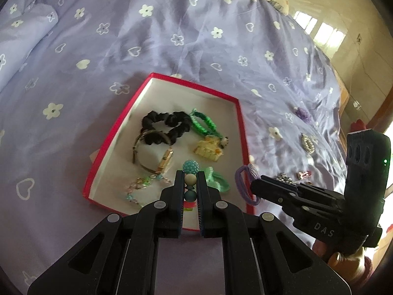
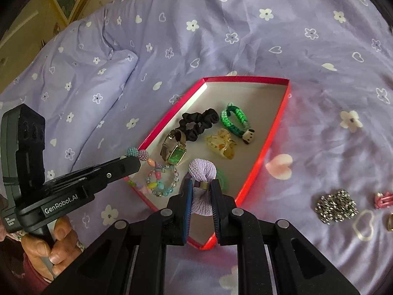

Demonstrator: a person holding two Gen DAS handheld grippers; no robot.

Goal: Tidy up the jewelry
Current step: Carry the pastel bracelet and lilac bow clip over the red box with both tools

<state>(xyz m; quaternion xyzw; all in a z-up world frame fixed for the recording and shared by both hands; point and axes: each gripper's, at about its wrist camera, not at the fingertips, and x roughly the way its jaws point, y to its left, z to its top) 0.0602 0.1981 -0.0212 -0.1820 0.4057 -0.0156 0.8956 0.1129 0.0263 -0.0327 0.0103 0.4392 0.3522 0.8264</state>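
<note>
A red box [image 1: 194,83] with a white inside lies on the lilac bed cover. It holds a black scrunchie [image 1: 169,123], a green braided bracelet [image 2: 233,120], a green-faced watch [image 2: 177,156], a yellow claw clip [image 2: 222,147] and a pastel bead bracelet [image 2: 159,182]. My left gripper [image 1: 190,175] is shut on a string of round beads [image 1: 190,166] above the box's near end. My right gripper [image 2: 201,184] is shut on a lilac hair tie [image 2: 202,168] over the box's near right corner. Each gripper shows in the other's view: left gripper [image 2: 133,163], right gripper [image 1: 256,183].
Loose on the cover right of the red box [image 2: 245,78] lie a silver rhinestone piece [image 2: 336,207], a pink clip [image 2: 383,199], a pearl brooch [image 1: 308,143] and a purple flower tie [image 1: 303,113]. A rolled quilt [image 2: 98,78] lies to the left. A person's hand [image 2: 49,241] holds the left handle.
</note>
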